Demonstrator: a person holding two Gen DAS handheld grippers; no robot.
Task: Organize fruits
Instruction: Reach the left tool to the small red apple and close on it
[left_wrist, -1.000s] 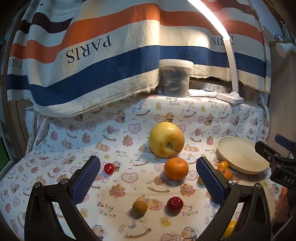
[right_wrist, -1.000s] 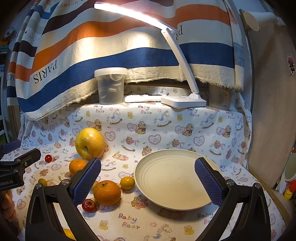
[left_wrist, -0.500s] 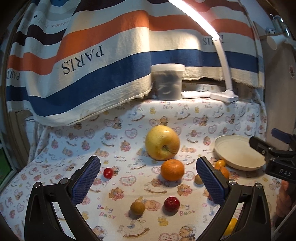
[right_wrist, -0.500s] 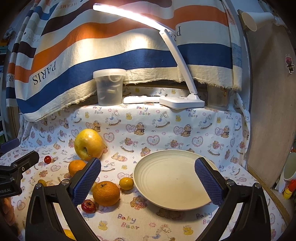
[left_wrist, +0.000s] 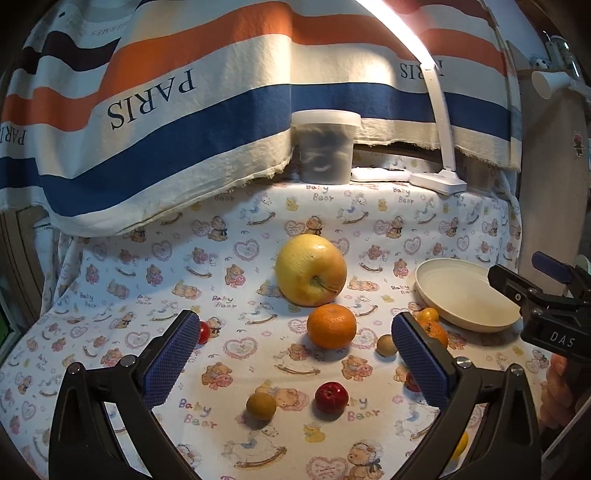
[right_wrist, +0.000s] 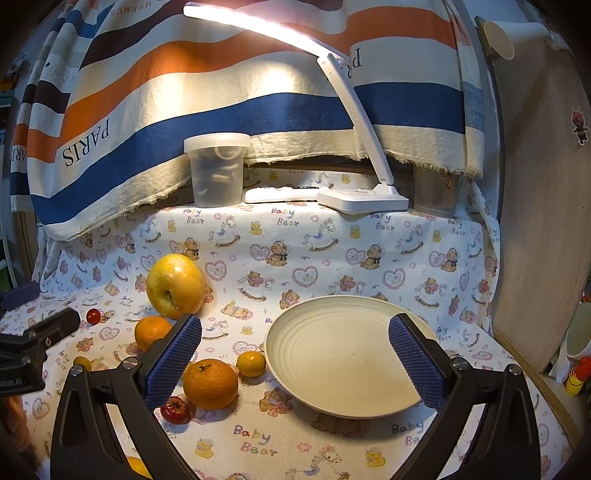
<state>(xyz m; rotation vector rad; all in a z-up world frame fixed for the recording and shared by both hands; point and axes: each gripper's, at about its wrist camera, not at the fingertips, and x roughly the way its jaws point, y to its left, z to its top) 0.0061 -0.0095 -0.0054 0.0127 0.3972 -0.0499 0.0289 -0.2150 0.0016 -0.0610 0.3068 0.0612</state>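
Hovering over the bear-print cloth (left_wrist: 155, 280), the left gripper (left_wrist: 295, 356) has its 2 blue pads spread wide and grasps nothing. From its camera, the big yellow apple (left_wrist: 311, 270) sits at 12 o'clock, with an orange (left_wrist: 331, 326) just in front of it and close beside. A small red fruit (left_wrist: 331, 397) and a brownish round fruit (left_wrist: 261, 406) lie nearer, side by side but apart, between the pads. A cherry tomato (left_wrist: 203, 332) peeks out at 9 o'clock, partly behind the left pad. At 3 o'clock, the cream plate (left_wrist: 436, 275) holds no fruit.

The right gripper (right_wrist: 294, 360) is likewise released, fingers wide, with nothing between them. In its view the plate (right_wrist: 291, 332) fills the space at 12 o'clock to 3 o'clock. A second orange (right_wrist: 210, 384) lies at 9 o'clock, a small yellow citrus (right_wrist: 251, 363) between it and the plate rim, and a dark red fruit (right_wrist: 174, 409) just beside the orange. Behind stand a lidded tub (right_wrist: 217, 170) and a desk lamp (right_wrist: 364, 195).
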